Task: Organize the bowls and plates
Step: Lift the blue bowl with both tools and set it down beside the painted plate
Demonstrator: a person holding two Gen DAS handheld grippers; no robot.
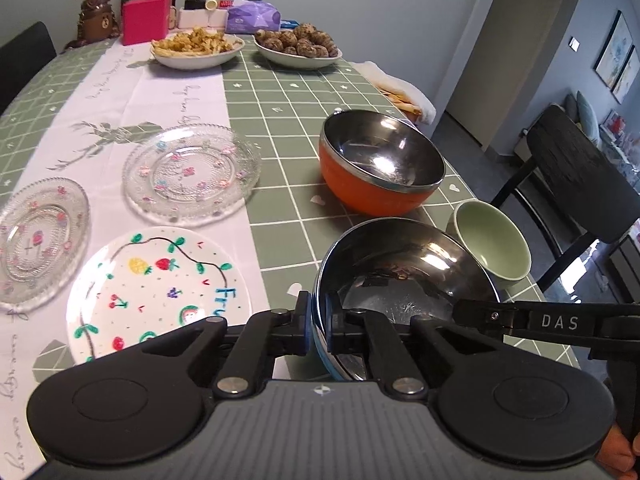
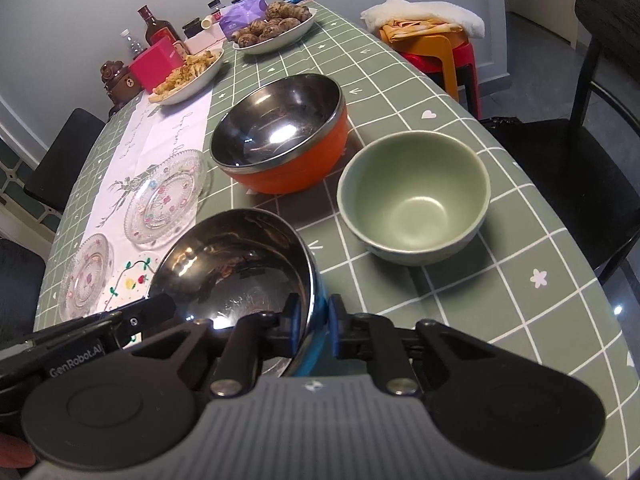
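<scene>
Steel bowl with a blue outside sits at the near edge of the table, gripped from both sides. Left gripper pinches its rim at the bowl's 7 o'clock, one pad inside and one outside; right gripper clamps the rim at 5 o'clock the same way. Both sets of jaws are narrow, closed on the thin wall.

Writing: "DAS" shows on the right tool's arm in the left view, "GenRobot.AI" on the left tool's arm in the right view. The white painted plate, at the bowl's 9 o'clock, carries fruit drawings and blue letters "Fru", the rest hidden by the gripper.

At 12 o'clock stands the orange bowl with a steel lining, near but apart. At 2 o'clock is the green bowl, just beside the blue one and close to the table's right edge. Two glass plates lie at 10 and 9 o'clock on the white runner, with bare green cloth between them and the bowls.

Farther back, two dishes of food, bottles and a pink box line the far end. A black chair stands off the right edge.
</scene>
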